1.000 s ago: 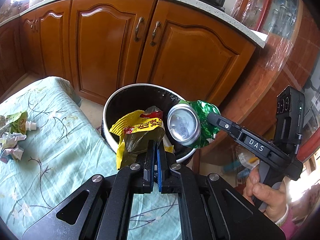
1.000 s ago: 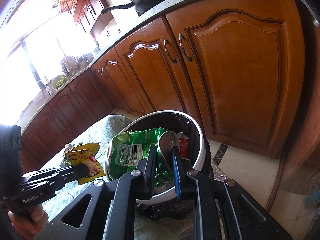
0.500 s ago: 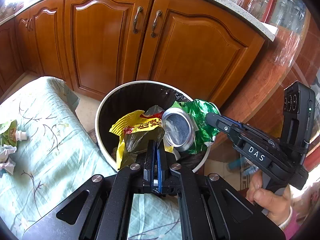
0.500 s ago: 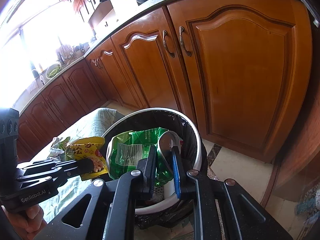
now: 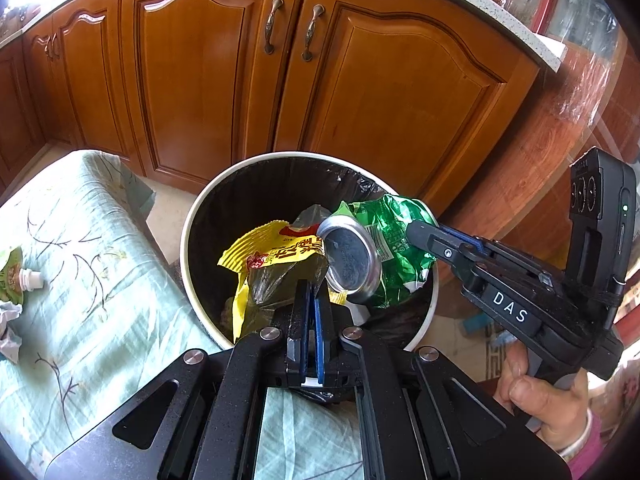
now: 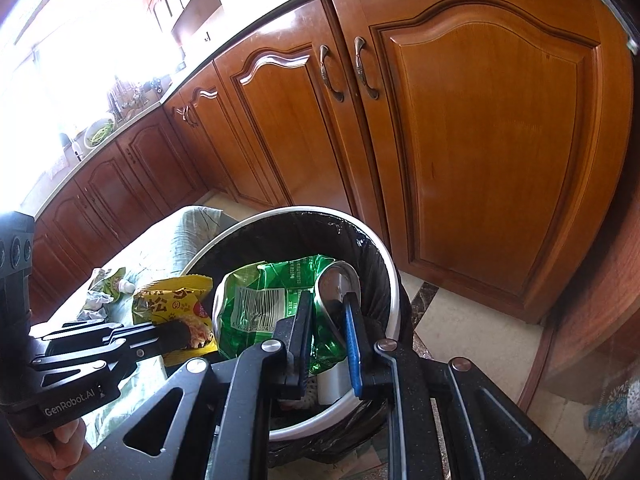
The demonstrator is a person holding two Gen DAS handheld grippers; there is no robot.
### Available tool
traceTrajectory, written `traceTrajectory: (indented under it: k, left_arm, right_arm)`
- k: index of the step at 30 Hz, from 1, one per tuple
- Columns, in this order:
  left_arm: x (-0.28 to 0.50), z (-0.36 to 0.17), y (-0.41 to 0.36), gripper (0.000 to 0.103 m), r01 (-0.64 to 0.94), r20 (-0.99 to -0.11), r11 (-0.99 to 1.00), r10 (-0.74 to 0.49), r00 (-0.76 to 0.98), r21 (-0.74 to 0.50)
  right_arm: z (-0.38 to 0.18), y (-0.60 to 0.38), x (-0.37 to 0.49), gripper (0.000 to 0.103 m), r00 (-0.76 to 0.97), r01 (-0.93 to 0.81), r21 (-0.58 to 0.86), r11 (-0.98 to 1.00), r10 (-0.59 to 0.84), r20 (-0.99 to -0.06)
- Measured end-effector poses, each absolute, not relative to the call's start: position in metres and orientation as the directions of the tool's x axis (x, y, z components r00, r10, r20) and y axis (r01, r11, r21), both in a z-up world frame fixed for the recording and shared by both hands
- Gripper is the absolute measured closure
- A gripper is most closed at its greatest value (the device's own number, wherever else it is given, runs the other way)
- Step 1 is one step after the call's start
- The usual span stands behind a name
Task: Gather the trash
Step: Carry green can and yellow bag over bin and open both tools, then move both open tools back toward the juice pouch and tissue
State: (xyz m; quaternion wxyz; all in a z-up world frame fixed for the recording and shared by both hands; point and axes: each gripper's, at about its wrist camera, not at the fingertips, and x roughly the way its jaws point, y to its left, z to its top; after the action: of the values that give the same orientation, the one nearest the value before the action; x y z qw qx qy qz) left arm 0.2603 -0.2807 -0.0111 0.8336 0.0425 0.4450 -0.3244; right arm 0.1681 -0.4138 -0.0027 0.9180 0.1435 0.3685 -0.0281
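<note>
The left gripper (image 5: pixel 308 300) was clenched on a yellow snack bag (image 5: pixel 276 258), held over the open mouth of the trash bin (image 5: pixel 192 216). The right gripper (image 6: pixel 328 312) was clamped on a crushed can (image 6: pixel 338 284) together with a green wrapper (image 6: pixel 256 300), both also over the bin. Compared with a second ago, both loads had been carried further in: in the left wrist view the bin had been shifted from mid-frame to sit squarely under the bag, and the can had been tilted so its end faced down toward 6 o'clock. In the right wrist view the green wrapper had been brought fully inside the rim, with the yellow bag at 9 o'clock of it, just beside the rim. Nothing had been let go yet. Judged step: positioning finished, drop imminent; opening both jaws should suffice. Risk: the yellow bag sat near the rim's 7 o'clock edge in the left view and could catch on it.

Still uncollected on the green tablecloth (image 5: pixel 80 264): a small pouch (image 5: pixel 12 276) and crumpled paper (image 5: pixel 8 332) at 9 o'clock, well apart from the bin. The task was judged partly done.
</note>
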Motion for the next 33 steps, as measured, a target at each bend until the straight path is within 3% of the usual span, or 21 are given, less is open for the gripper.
traceTrajectory:
  k: [3, 6, 7, 9, 12, 14, 17, 23, 33]
  left_arm:
    - [0.261, -0.013, -0.285, 0.098, 0.580, -0.778, 0.787, -0.495, 0.387, -0.212]
    - [0.262, -0.013, -0.286, 0.078, 0.578, -0.784, 0.788, -0.491, 0.380, -0.213]
    - [0.260, -0.012, -0.285, 0.067, 0.576, -0.781, 0.791, -0.488, 0.389, -0.208]
    - [0.257, -0.010, -0.282, 0.063, 0.574, -0.772, 0.794, -0.489, 0.405, -0.202]
    - [0.252, -0.006, -0.271, 0.059, 0.563, -0.759, 0.801, -0.493, 0.424, -0.206]
    - [0.247, -0.004, -0.259, 0.053, 0.546, -0.748, 0.811, -0.493, 0.445, -0.211]
    - [0.238, -0.003, -0.235, 0.050, 0.505, -0.730, 0.834, -0.486, 0.481, -0.222]
    - [0.221, -0.007, -0.176, 0.042, 0.402, -0.718, 0.887, -0.431, 0.547, -0.226]
    - [0.217, -0.014, -0.074, 0.041, 0.218, -0.719, 0.941, -0.340, 0.606, -0.261]
  right_arm:
    - [-0.003, -0.417, 0.169, 0.083, 0.729, 0.164, 0.269, 0.949, 0.067, -0.681]
    - [-0.002, -0.419, 0.167, 0.076, 0.734, 0.169, 0.284, 0.944, 0.071, -0.675]
    - [-0.001, -0.419, 0.165, 0.073, 0.739, 0.170, 0.289, 0.942, 0.072, -0.670]
    - [0.001, -0.419, 0.161, 0.067, 0.748, 0.171, 0.299, 0.939, 0.074, -0.659]
    - [0.004, -0.417, 0.153, 0.044, 0.772, 0.166, 0.342, 0.925, 0.095, -0.629]
    - [0.006, -0.412, 0.146, 0.022, 0.791, 0.154, 0.379, 0.912, 0.115, -0.600]
    - [0.008, -0.403, 0.136, 0.008, 0.811, 0.129, 0.425, 0.896, 0.151, -0.565]
    - [0.007, -0.368, 0.135, 0.007, 0.804, 0.064, 0.460, 0.886, 0.227, -0.550]
    - [0.007, -0.305, 0.146, 0.007, 0.761, -0.046, 0.472, 0.880, 0.337, -0.555]
